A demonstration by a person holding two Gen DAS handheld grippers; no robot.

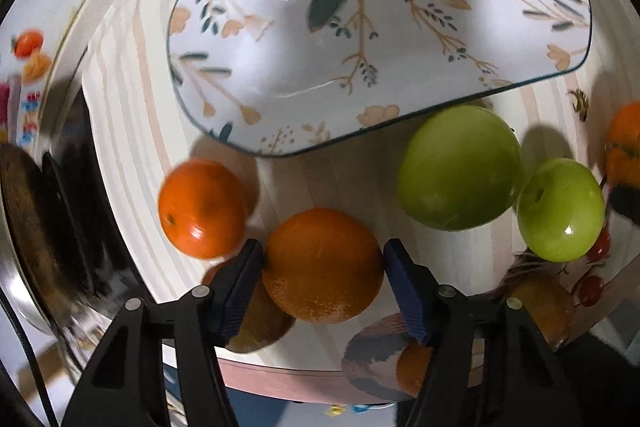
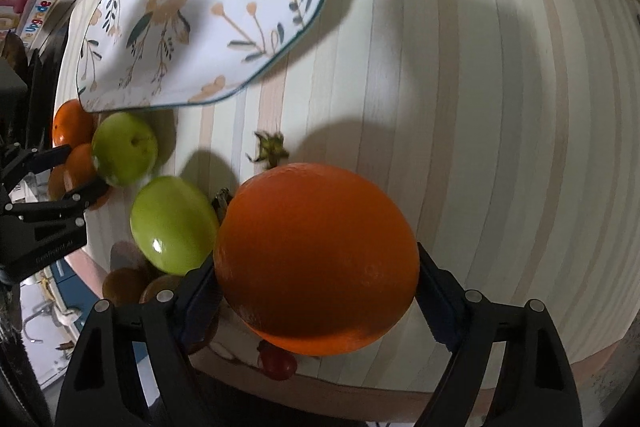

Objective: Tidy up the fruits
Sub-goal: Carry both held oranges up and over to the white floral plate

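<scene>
Here the left gripper (image 1: 323, 267) clasps an orange (image 1: 322, 264) low over the desk (image 1: 340, 179), pads on both flanks. The plate (image 1: 532, 79) lies straight ahead, just past it, so the carry is short and forward. The right gripper (image 2: 318, 275) brackets a bigger orange (image 2: 316, 259); its pads look pressed on, though the contact is half hidden. From there the plate (image 2: 256, 67) sits up and to the left, farther off. Only the right view shows both grippers at once; only the left shows the tangerine (image 1: 202, 209) beside the plate.
</scene>
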